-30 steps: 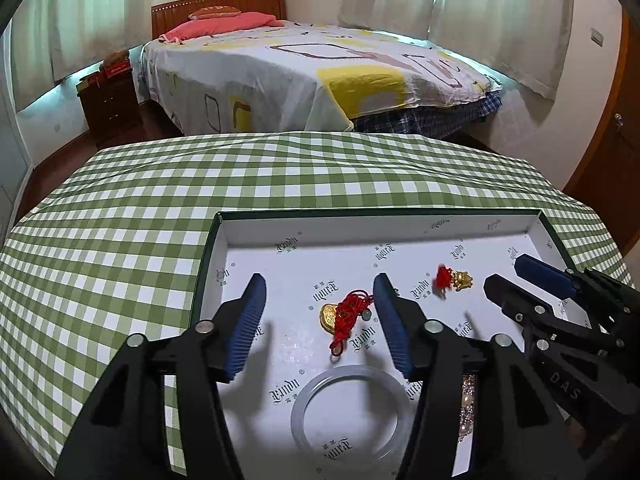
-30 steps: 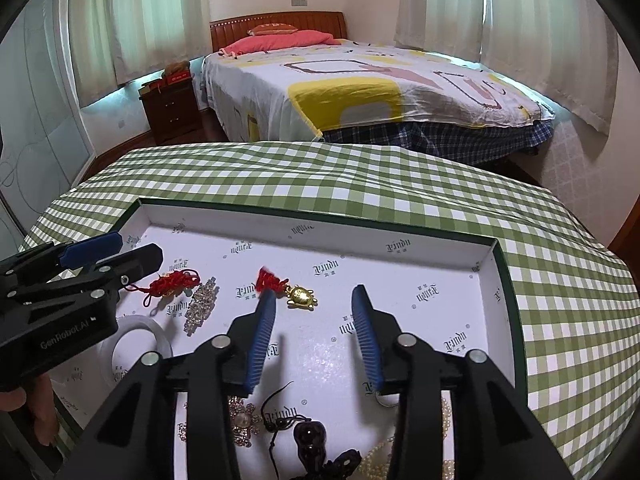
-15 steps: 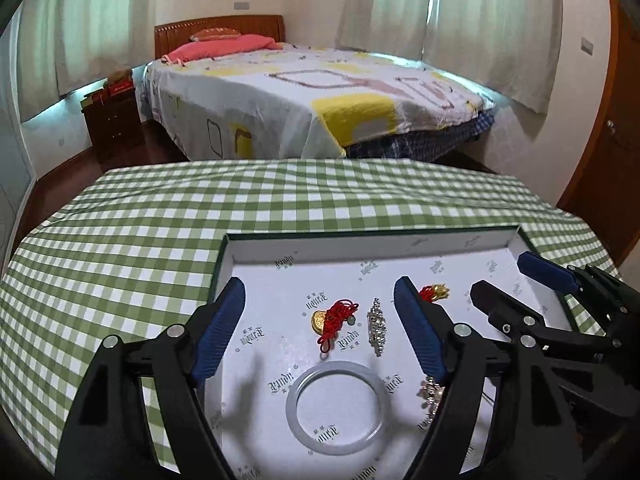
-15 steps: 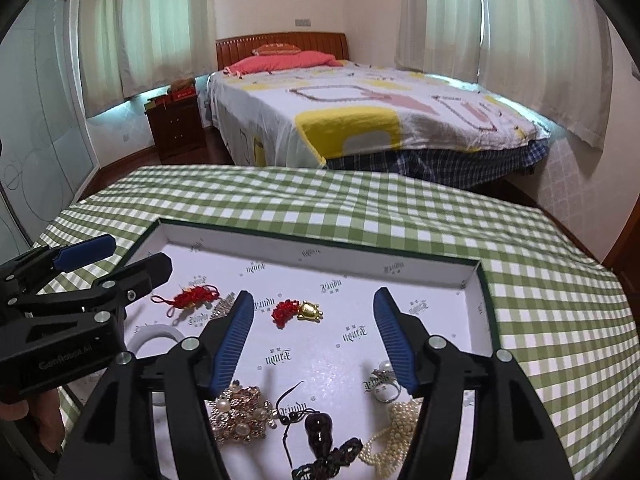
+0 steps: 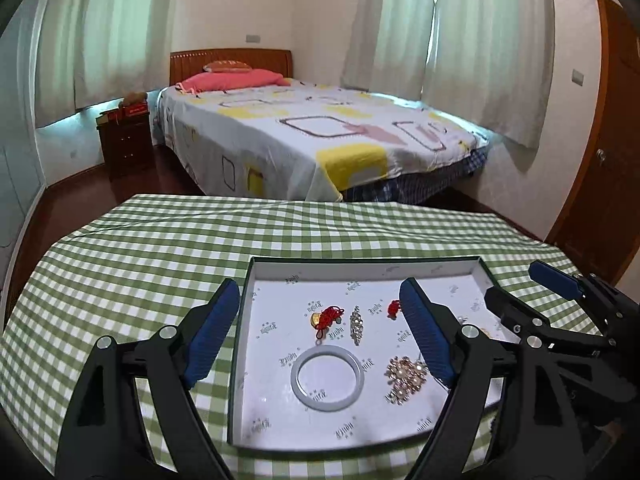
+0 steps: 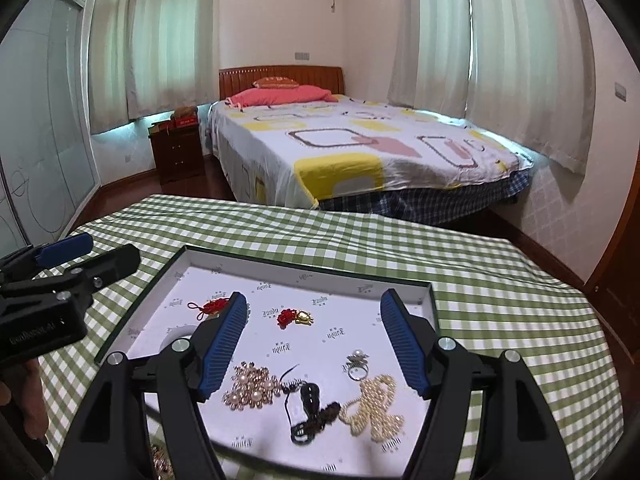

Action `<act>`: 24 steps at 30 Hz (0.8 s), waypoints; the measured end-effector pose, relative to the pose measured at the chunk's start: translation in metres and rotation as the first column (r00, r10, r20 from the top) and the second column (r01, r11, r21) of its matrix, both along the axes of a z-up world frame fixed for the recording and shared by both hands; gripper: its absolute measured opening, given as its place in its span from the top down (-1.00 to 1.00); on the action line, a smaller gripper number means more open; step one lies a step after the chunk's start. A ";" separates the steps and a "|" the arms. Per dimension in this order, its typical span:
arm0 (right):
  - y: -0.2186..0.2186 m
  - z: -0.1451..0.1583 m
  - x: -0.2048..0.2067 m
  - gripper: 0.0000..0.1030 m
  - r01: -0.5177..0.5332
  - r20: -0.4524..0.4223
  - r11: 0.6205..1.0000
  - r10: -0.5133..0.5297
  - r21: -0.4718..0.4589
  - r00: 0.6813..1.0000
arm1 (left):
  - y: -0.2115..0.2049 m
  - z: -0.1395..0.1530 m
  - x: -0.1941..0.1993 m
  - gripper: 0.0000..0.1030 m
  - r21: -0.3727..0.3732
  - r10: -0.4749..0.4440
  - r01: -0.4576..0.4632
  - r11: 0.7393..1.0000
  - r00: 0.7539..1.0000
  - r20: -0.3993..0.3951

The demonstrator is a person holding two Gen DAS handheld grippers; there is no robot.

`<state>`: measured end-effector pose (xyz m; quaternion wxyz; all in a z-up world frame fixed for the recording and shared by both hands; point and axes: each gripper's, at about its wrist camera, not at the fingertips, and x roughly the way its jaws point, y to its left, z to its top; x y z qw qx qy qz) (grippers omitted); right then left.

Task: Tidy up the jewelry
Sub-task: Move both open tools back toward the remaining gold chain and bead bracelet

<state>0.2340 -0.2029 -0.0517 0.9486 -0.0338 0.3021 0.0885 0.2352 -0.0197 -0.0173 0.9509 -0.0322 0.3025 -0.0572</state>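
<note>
A shallow white tray (image 5: 360, 270) (image 6: 304, 270) with a dark green rim lies on the checked tablecloth and holds the jewelry. In the left wrist view it holds a white bangle (image 5: 327, 378), a gold charm on red cord (image 5: 326, 317), a rhinestone clip (image 5: 355, 324) and a pearl brooch (image 5: 405, 372). The right wrist view adds a red and gold charm (image 6: 295, 317), a black cord pendant (image 6: 310, 400), a ring (image 6: 357, 366) and a pearl strand (image 6: 376, 408). My left gripper (image 5: 320, 336) and right gripper (image 6: 314, 344) are both open and empty, raised above the tray's near side.
The table has a green and white checked cloth (image 5: 132, 260). A bed (image 5: 320, 140) stands beyond the far edge, with a dark nightstand (image 5: 126, 144) to its left. A wooden door (image 5: 608, 168) is at the right.
Both grippers have pulled back and upward from the tray and opened wider. More of the tray's near side and more of the room show now. The jewelry has not moved.
</note>
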 end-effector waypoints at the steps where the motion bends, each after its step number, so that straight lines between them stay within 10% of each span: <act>1: -0.001 0.003 -0.004 -0.32 0.002 0.006 1.000 -0.002 -0.003 1.000 | 0.001 0.004 -0.007 -0.56 -0.004 0.002 -0.002 1.000 1.000 0.009; 24: -0.035 -0.014 -0.089 -0.40 0.099 0.016 0.995 -0.099 0.001 0.995 | 0.006 -0.001 -0.103 -0.66 -0.036 0.030 -0.028 0.999 0.998 0.064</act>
